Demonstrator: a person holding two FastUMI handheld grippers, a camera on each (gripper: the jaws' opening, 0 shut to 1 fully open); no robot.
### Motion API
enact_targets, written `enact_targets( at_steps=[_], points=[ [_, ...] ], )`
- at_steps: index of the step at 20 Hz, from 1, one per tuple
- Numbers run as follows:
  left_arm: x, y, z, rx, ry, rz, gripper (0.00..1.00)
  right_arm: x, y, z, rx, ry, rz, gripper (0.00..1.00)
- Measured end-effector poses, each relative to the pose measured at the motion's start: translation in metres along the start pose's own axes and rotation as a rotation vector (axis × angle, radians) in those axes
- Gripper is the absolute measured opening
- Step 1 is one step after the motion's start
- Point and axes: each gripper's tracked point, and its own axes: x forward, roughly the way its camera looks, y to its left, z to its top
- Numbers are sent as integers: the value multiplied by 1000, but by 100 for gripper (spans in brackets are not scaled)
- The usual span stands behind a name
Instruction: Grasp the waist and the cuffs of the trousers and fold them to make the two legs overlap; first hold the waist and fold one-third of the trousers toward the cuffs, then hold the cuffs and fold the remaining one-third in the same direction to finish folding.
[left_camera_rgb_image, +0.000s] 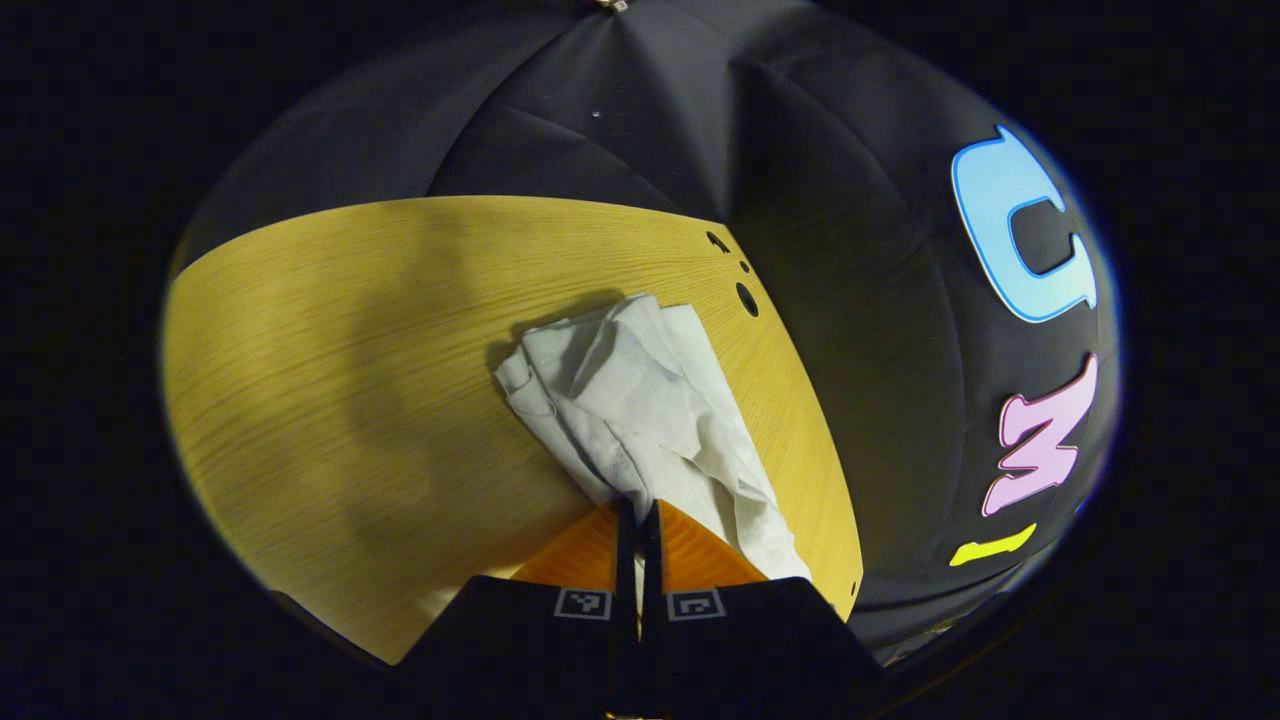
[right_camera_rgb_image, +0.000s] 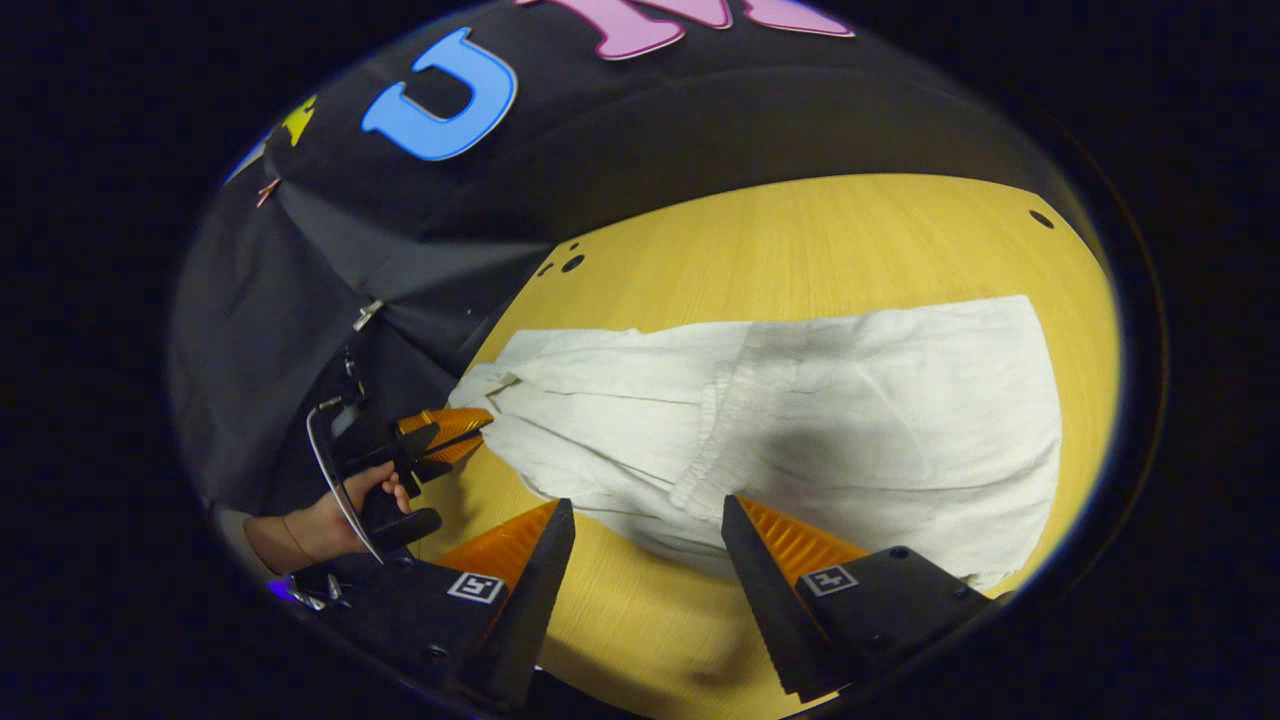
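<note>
White trousers (right_camera_rgb_image: 850, 420) lie across the wooden table (right_camera_rgb_image: 800, 240), with the gathered waistband (right_camera_rgb_image: 715, 440) folded over onto the legs near the middle. My right gripper (right_camera_rgb_image: 648, 515) is open just above the cloth's near edge, and the waistband lies between its fingers. In the right gripper view, a hand (right_camera_rgb_image: 330, 520) holds my left gripper (right_camera_rgb_image: 470, 432) at the narrow cuff end of the trousers. In the left gripper view, the left gripper (left_camera_rgb_image: 637, 512) is shut on the trousers (left_camera_rgb_image: 620, 390), and the bunched cloth runs away from its fingertips.
The cuff end lies near a table corner with small round holes (left_camera_rgb_image: 746, 298) (right_camera_rgb_image: 572, 263). The black booth wall hangs just past that edge. Bare wood (left_camera_rgb_image: 330, 380) stretches to the left in the left gripper view.
</note>
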Motion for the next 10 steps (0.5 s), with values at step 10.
enact_targets(
  at_steps=[10],
  points=[
    [-22, -70, 19, 127, -91, -93, 6, -136, -163, 18, 245, -228, -274, 91]
  ],
)
